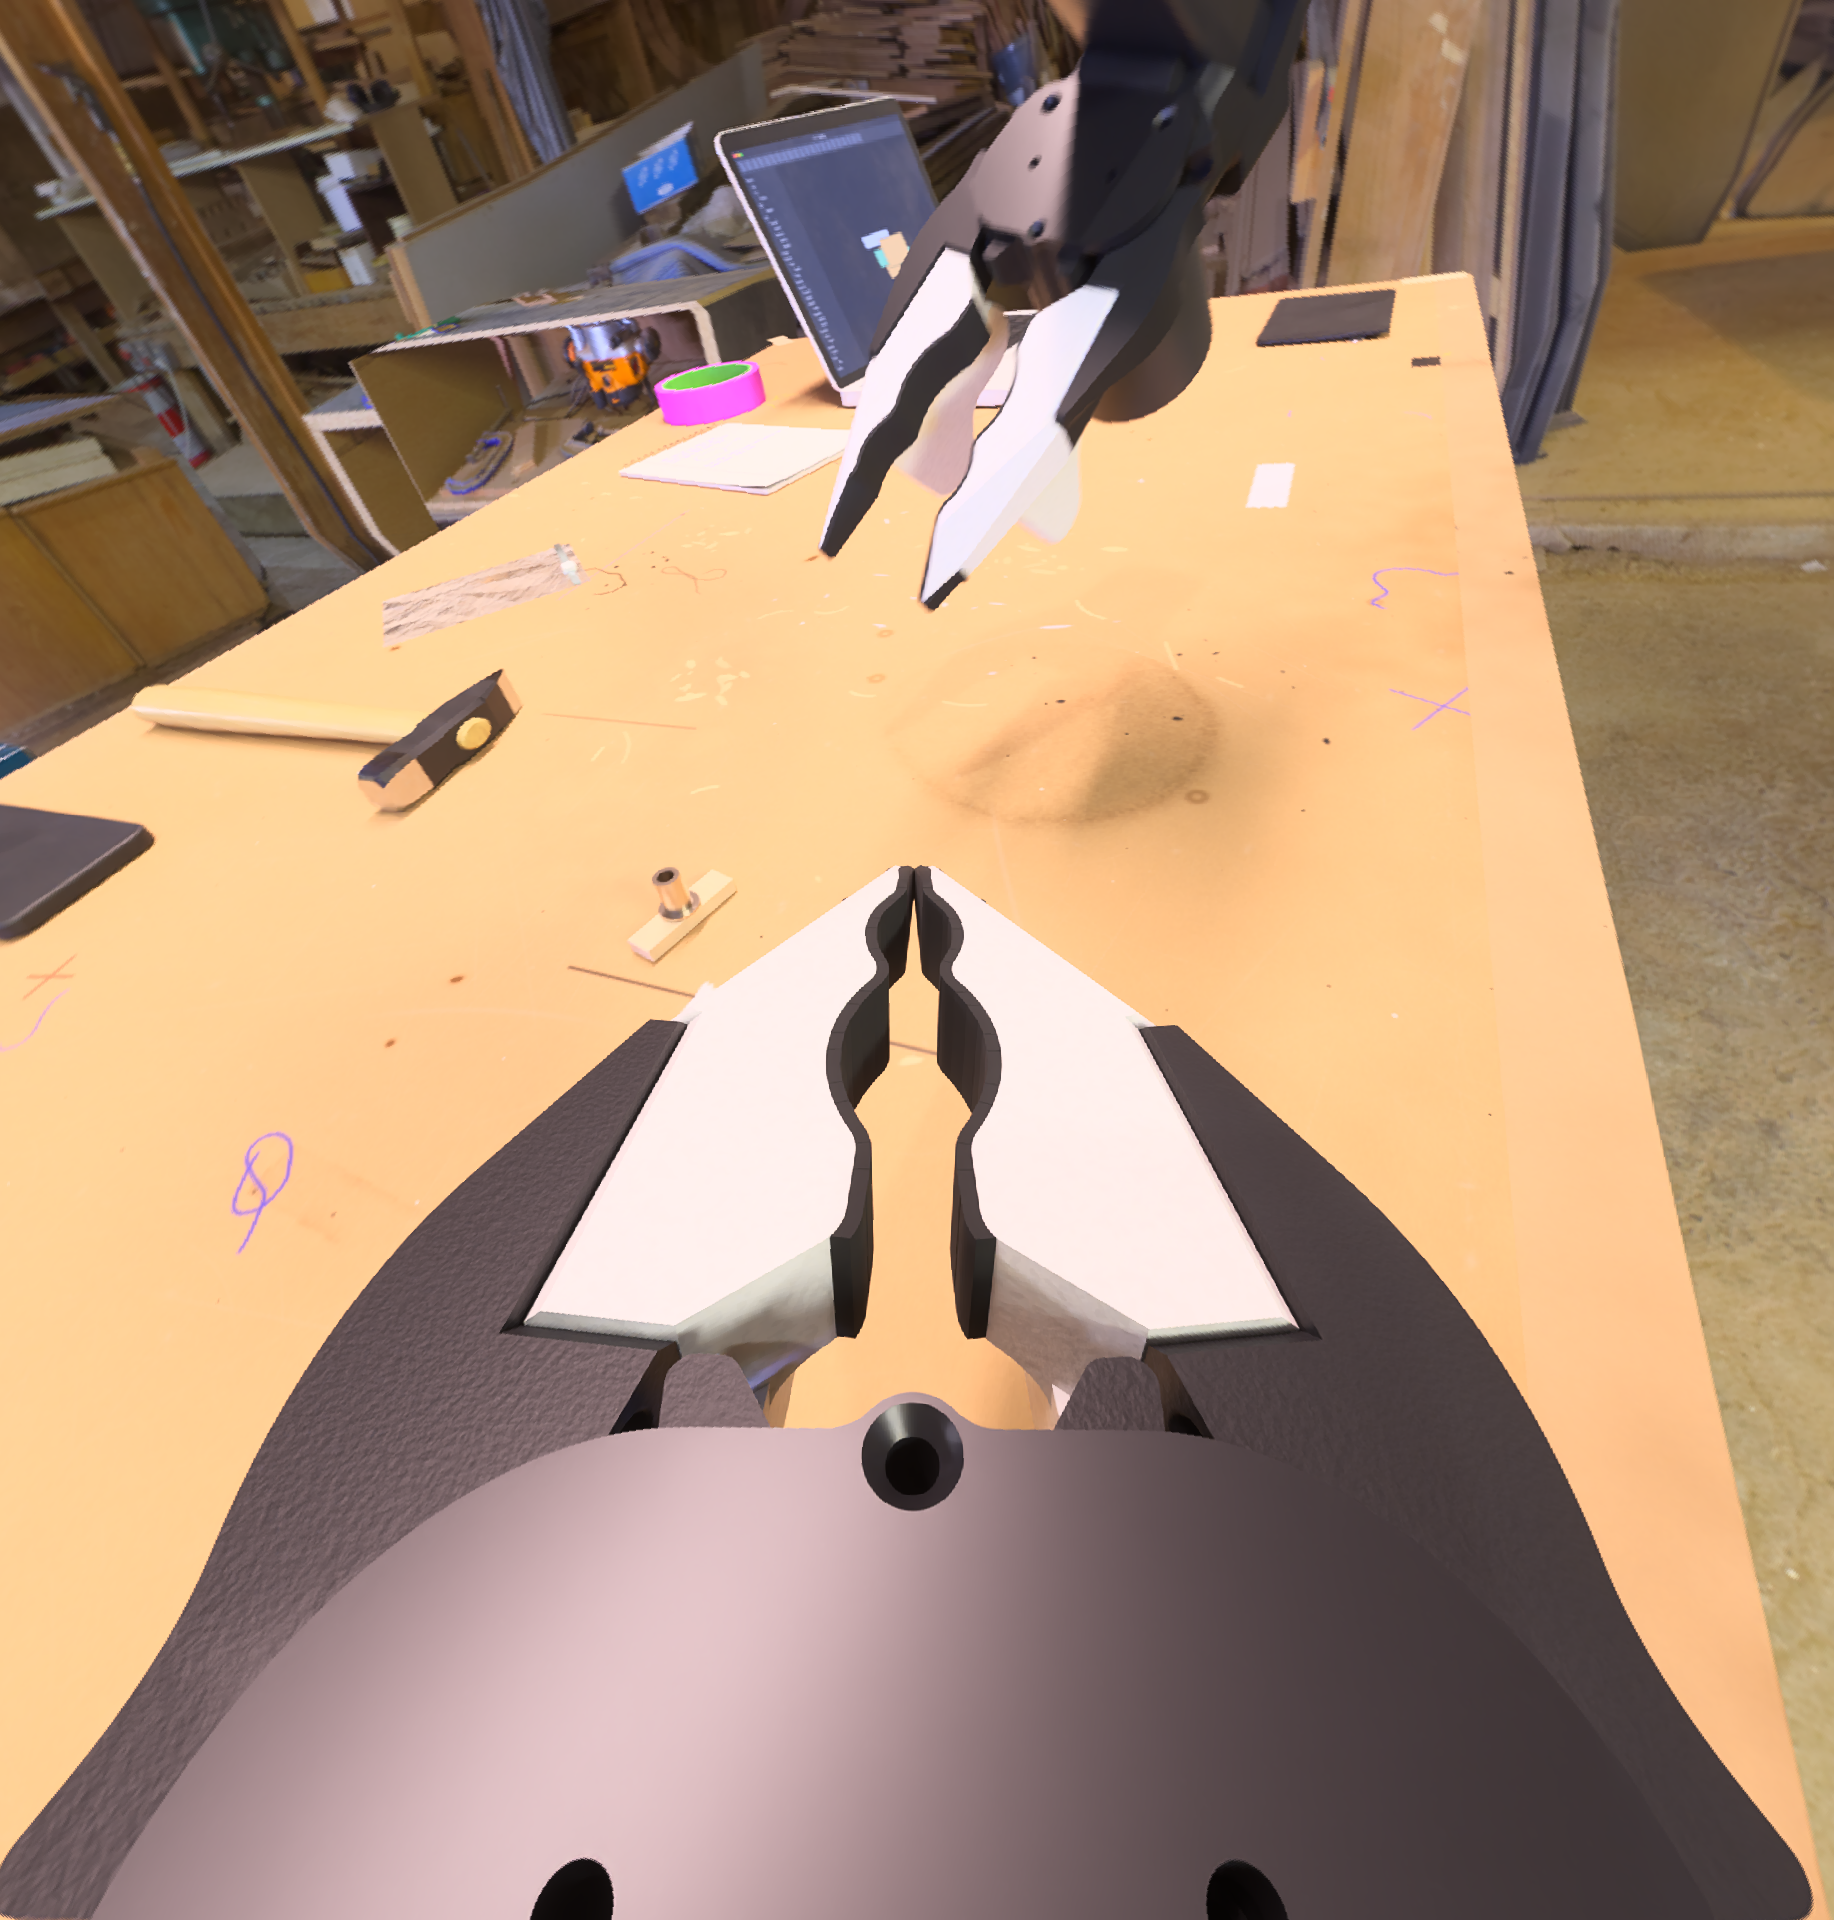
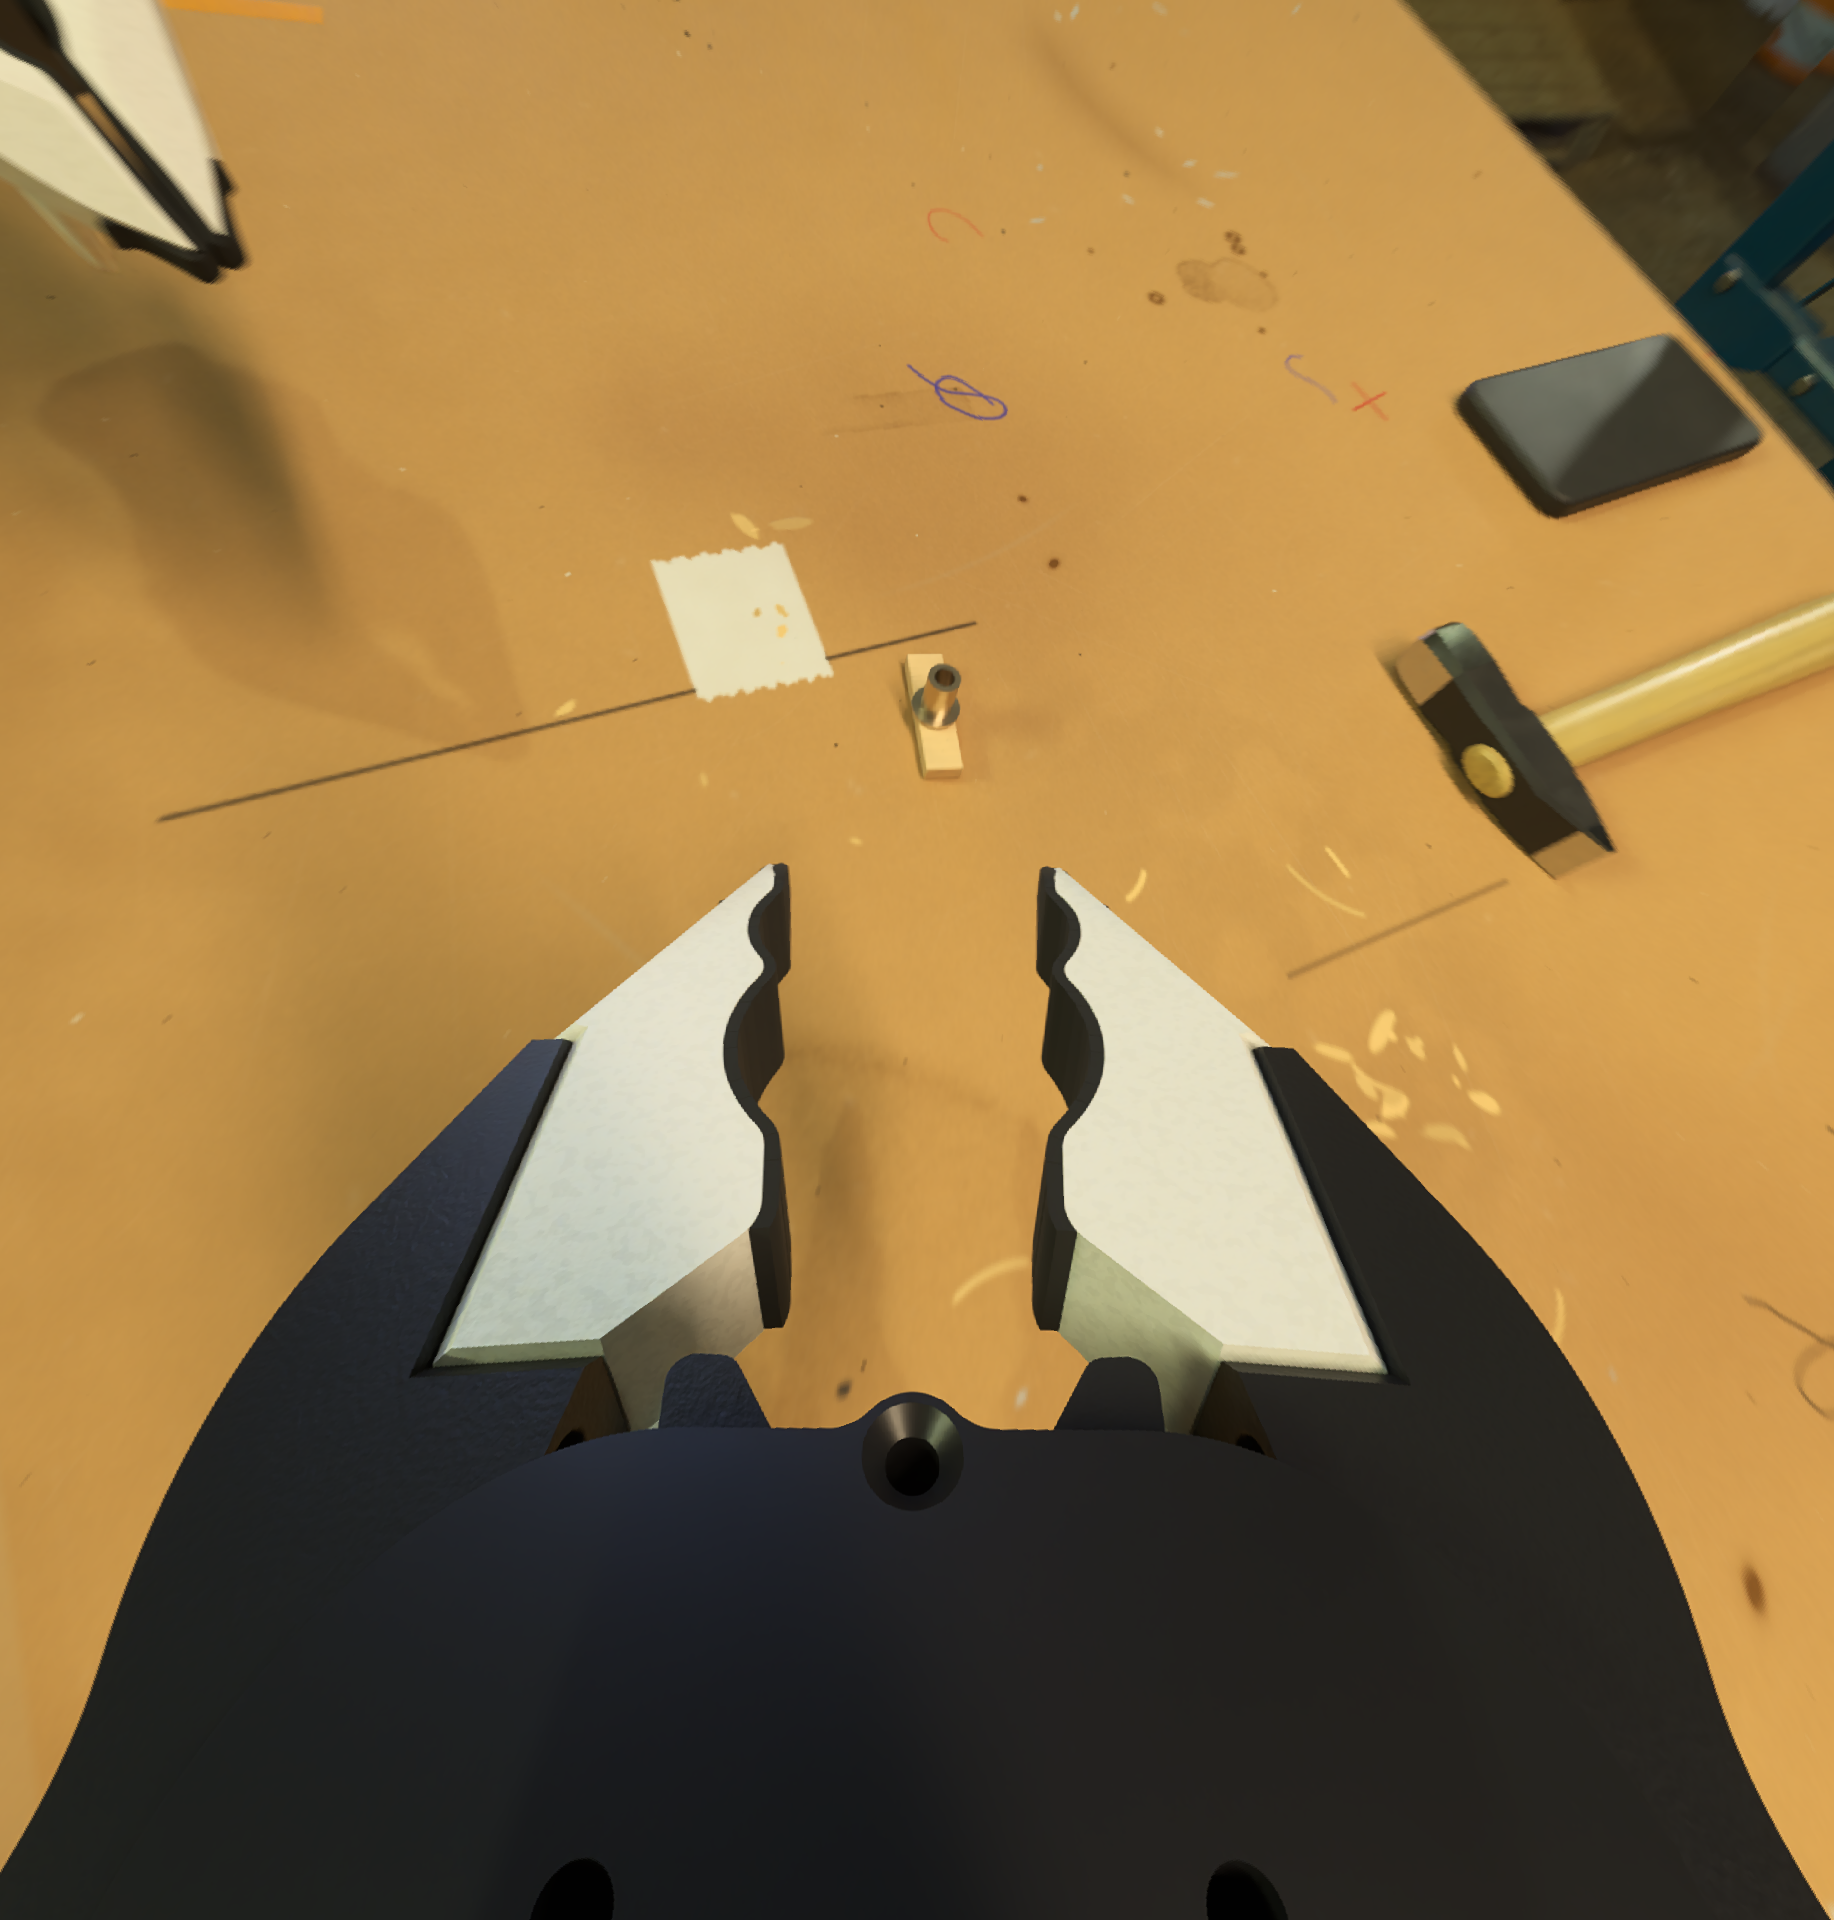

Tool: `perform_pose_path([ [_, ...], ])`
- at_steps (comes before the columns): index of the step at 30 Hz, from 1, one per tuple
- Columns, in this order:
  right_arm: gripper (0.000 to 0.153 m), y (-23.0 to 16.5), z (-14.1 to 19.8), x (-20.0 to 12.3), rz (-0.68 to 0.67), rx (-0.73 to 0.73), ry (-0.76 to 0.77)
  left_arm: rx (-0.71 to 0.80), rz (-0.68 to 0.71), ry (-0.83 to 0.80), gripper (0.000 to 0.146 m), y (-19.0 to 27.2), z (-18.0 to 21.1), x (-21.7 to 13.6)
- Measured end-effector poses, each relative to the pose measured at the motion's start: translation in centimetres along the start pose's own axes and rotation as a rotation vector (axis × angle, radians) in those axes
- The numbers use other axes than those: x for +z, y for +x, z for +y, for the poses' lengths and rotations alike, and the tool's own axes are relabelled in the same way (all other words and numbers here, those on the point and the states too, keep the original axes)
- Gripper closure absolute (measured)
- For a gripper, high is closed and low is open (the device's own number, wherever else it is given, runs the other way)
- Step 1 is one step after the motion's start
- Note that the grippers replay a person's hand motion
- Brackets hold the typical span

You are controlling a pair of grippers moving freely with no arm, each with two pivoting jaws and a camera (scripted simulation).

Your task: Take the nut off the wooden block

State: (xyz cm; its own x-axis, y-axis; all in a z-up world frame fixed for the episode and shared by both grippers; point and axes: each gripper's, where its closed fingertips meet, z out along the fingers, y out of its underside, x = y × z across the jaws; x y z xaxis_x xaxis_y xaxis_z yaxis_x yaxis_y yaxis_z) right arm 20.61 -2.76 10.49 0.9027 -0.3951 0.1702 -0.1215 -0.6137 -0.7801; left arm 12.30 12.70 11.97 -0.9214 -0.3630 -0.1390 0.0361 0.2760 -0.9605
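A small pale wooden block lies flat on the orange table, with a grey metal nut standing upright on it. In the right wrist view the block and nut lie just ahead of my fingers. My left gripper is shut and empty, to the right of the block and above the table. My right gripper is open and empty, short of the block. It also shows in the left wrist view, hovering farther off. The left gripper's fingertips show at the top left of the right wrist view.
A hammer lies left of the block, also in the right wrist view. Dark pads lie near the table edges. A laptop, pink tape roll and notepad sit at the far end. A paper patch lies near the block.
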Motion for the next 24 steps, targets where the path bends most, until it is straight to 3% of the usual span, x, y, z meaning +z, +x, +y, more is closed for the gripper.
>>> perform_pose_path([
  [4,0.109,0.9,0.2,5.0,-0.071,0.025,-0.129,-0.042,-0.006,0.016,0.146,-0.4,0.4,-0.5],
  [8,0.101,1.4,1.0,9.8,-0.106,0.017,-0.277,-0.044,-0.017,0.006,0.146,-0.7,0.8,-0.6],
  [13,0.104,1.0,0.8,13.6,-0.161,-0.006,-0.335,-0.06,-0.023,0.013,0.146,-0.9,1.1,-0.9],
  [16,0.12,0.7,0.6,14.3,-0.198,-0.021,-0.329,-0.074,-0.026,0.014,0.146,-1.0,1.4,-1.0],
  [18,0.142,0.8,0.6,14.2,-0.199,-0.05,-0.318,-0.084,-0.023,0.014,0.146,-1.1,1.5,-1.0],
  [21,0.142,0.6,-0.9,12.6,-0.219,-0.061,-0.24,-0.084,-0.032,0.001,0.146,-1.2,1.9,-0.9],
  [24,0.142,-0.3,-4.3,9.0,-0.275,-0.079,-0.092,-0.078,-0.04,-0.016,0.146,-1.2,2.1,-0.7],
])
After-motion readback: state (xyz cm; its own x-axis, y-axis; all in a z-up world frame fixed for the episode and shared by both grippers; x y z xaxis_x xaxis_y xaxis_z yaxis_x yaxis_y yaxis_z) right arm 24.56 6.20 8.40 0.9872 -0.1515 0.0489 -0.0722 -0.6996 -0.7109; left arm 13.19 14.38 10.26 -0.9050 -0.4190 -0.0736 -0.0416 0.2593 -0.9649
